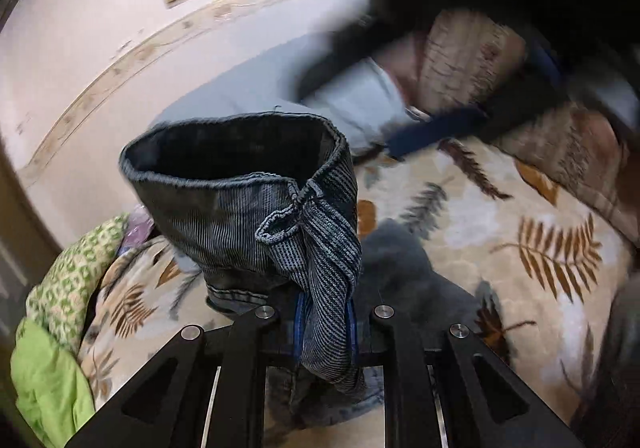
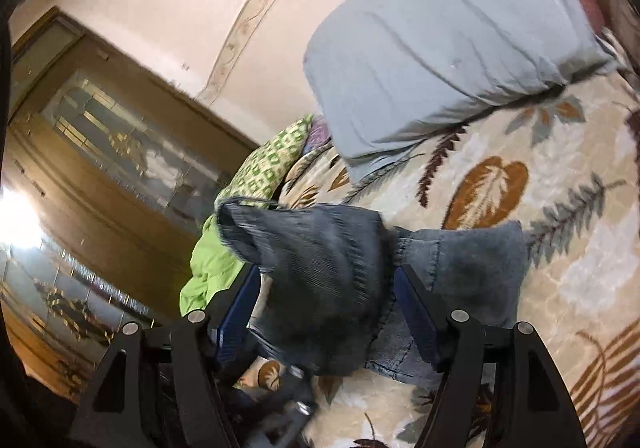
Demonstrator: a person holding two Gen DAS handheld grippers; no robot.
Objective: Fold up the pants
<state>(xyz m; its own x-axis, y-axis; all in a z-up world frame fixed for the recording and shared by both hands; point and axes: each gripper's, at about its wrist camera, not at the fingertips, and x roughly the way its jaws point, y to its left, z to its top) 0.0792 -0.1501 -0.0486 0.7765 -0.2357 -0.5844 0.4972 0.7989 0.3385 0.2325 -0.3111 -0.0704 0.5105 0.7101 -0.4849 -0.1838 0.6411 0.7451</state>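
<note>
The pants [image 1: 256, 200] are dark grey-blue ribbed denim. In the left wrist view my left gripper [image 1: 324, 328] is shut on a bunched fold of them, and the open hem stands up in front of the camera. In the right wrist view the pants [image 2: 320, 280] hang as a dark bundle between the blue pads [image 2: 416, 312] of my right gripper [image 2: 324, 288], which stand wide apart. A lighter part of the pants [image 2: 476, 268] lies on the bed. My right gripper also shows as a dark blur in the left wrist view [image 1: 432, 132].
A leaf-patterned bedspread [image 2: 540, 176] covers the bed. A grey pillow [image 2: 448, 28] lies at its head by the pink wall. Green cloth [image 2: 212, 272] is heaped at the bed's edge. A brown patterned cushion [image 1: 468, 60] lies further off. A wooden wardrobe [image 2: 100, 168] stands beyond.
</note>
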